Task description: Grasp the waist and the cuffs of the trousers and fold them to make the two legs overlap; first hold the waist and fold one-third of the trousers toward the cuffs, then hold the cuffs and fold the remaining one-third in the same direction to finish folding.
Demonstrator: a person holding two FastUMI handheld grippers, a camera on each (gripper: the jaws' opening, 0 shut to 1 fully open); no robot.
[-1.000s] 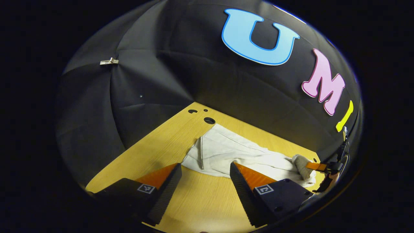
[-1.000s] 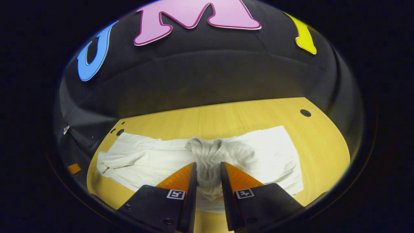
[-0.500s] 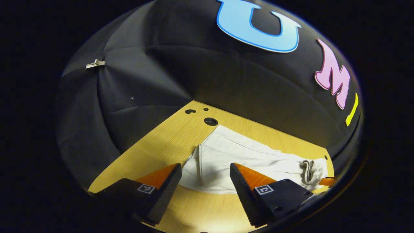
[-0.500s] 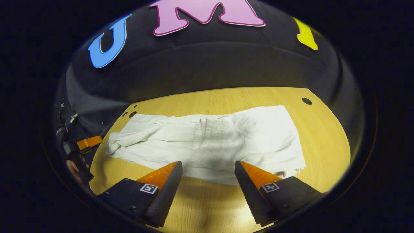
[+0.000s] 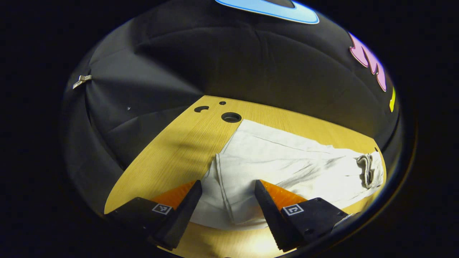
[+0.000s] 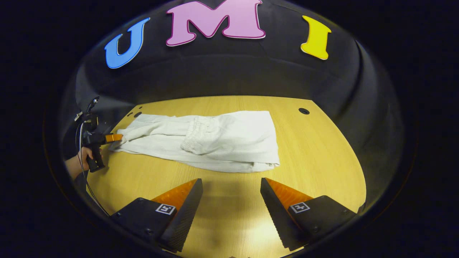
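Where the wooden table [image 6: 315, 157] fills mid-frame, white trousers [image 6: 215, 139] lie partly folded, waistband [image 6: 193, 138] on top. Left gripper [image 5: 226, 200]: jaws wide apart over the cuff end, gripping nothing. Right gripper [image 6: 231, 200]: spread wide, empty, above bare tabletop at lower centre.

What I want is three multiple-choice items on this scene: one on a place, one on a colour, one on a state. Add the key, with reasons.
1. The waistband lies:
A. folded onto the middle of the trousers
B. at their far right end
C. hidden underneath

2. The trousers are:
A. blue
B. white
C. black

3. The right tongs are:
A. shut on the waistband
B. open over the bare table
C. shut and empty

Key:
1 A, the gathered band sits on top, mid-length.
2 B, the cloth is plain white.
3 B, the fingers stand wide apart with only wood between them.
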